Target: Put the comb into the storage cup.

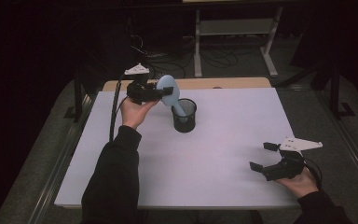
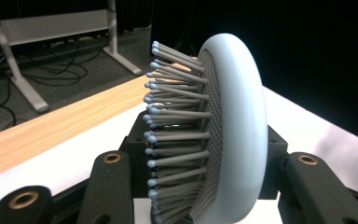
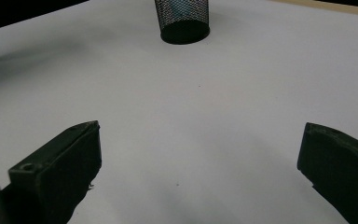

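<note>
The left gripper [image 1: 161, 92] is clamping a hairbrush [image 1: 168, 91], its handle dipping into the mesh cup [image 1: 184, 115] near the table's [image 1: 242, 130] far edge; the right gripper [image 1: 264, 157] is resting with jaws apart at the near right corner.

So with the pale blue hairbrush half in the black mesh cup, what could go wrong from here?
1. The left gripper clamps the pale blue paddle hairbrush by its head, with the handle angled into the black mesh cup; pushing sideways could tip the light cup.
2. Let go at this tilt, the heavy head might lever the cup over.
3. The open right gripper rests too far off to steady it.
</note>
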